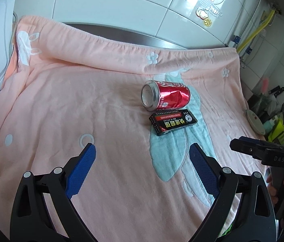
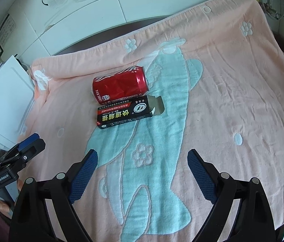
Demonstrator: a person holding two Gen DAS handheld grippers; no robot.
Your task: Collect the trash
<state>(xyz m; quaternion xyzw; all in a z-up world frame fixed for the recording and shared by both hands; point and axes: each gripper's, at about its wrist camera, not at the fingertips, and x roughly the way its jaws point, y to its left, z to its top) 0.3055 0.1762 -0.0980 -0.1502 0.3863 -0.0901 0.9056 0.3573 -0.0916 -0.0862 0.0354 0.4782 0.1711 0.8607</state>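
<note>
A dented red soda can lies on its side on a pink towel. Touching its near side lies a small black carton with yellow lettering and one end flap open. My left gripper hovers open above the towel, short of both items, with nothing between its blue pads. My right gripper is open too and holds nothing; the can and carton lie ahead of it, slightly left. Each gripper also shows at the edge of the other's view: the right and the left.
The towel covers a raised surface against a white tiled wall. A white board leans at the left edge. A round white dish, bottles and dark clutter stand off the right side. A yellow hose runs down the wall.
</note>
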